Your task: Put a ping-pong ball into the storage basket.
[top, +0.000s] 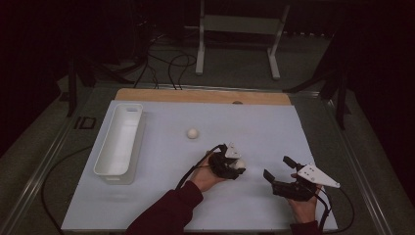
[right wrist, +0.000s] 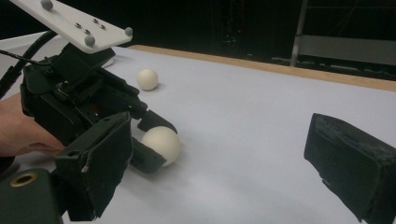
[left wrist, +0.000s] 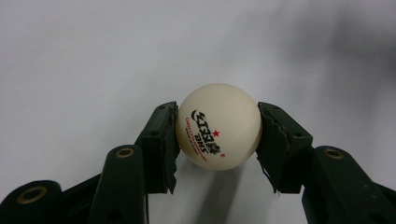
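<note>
My left gripper (top: 240,167) is shut on a cream ping-pong ball (left wrist: 218,126) with a black and red print, both pads pressed against its sides just above the white table surface (top: 254,132). The same ball (right wrist: 161,144) sits between those jaws in the right gripper view. A second cream ball (top: 193,133) lies loose on the table farther back, also visible as the far ball (right wrist: 147,79). My right gripper (top: 278,169) stands open to the right of the left one, near the front edge, with nothing between its jaws.
A long white tray (top: 119,139) lies along the table's left side. A wooden strip (top: 203,96) borders the far edge. Beyond it stand a white metal frame (top: 239,36) and loose cables on the floor.
</note>
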Motion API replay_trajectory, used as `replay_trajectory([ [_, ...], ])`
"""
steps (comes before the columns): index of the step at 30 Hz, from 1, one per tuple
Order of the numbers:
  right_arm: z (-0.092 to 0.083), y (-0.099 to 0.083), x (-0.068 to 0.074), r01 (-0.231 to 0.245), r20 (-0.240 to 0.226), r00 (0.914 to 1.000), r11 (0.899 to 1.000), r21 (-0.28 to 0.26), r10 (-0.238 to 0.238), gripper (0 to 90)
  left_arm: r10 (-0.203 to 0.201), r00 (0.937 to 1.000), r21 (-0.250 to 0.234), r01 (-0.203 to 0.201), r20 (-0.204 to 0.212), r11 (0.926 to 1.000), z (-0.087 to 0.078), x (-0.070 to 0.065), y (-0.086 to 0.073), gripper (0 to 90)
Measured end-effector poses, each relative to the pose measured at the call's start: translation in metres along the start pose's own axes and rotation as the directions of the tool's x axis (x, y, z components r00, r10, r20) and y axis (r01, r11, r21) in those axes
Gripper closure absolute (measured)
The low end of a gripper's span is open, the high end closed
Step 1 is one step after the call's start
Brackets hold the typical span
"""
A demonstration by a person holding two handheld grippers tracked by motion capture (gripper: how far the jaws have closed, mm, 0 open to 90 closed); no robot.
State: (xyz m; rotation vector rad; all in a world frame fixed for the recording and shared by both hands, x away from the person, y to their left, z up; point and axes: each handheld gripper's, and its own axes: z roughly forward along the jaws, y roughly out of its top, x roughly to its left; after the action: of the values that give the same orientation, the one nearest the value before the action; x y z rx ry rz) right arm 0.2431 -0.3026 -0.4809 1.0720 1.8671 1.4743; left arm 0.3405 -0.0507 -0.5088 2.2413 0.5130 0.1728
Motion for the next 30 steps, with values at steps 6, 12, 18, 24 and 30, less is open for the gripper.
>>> replay_trajectory([
  [6, 0.0, 0.0, 0.0, 0.0, 0.0, 1.0, 1.0, 0.0, 0.0, 7.7, -0.005, 0.9999, 0.001, 0.005, -0.014, 1.0, -0.003, 0.001, 0.001, 50.6],
  [12, 0.0, 0.0, 0.0, -0.001, -0.001, 1.0, 1.0, 0.0, 0.001, 7.7, -0.016, 0.9994, -0.001, 0.016, -0.03, 0.9999, -0.007, 0.002, 0.002, 50.7],
  [18, 0.0, 0.0, 0.0, 0.0, -0.002, 1.0, 1.0, 0.0, 0.0, 7.7, -0.022, 0.9991, -0.006, 0.022, -0.037, 0.9997, -0.012, 0.004, 0.002, 50.7],
  [24, 0.0, 0.0, 0.001, 0.0, -0.002, 1.0, 1.0, 0.0, 0.0, 7.7, -0.032, 0.9987, -0.023, 0.031, -0.041, 0.9993, -0.018, 0.004, 0.003, 50.7],
  [30, 0.0, 0.0, 0.001, 0.0, -0.002, 1.0, 1.0, 0.001, 0.0, 7.7, -0.048, 0.9979, -0.041, 0.046, -0.043, 0.9981, -0.025, 0.006, 0.004, 50.7],
])
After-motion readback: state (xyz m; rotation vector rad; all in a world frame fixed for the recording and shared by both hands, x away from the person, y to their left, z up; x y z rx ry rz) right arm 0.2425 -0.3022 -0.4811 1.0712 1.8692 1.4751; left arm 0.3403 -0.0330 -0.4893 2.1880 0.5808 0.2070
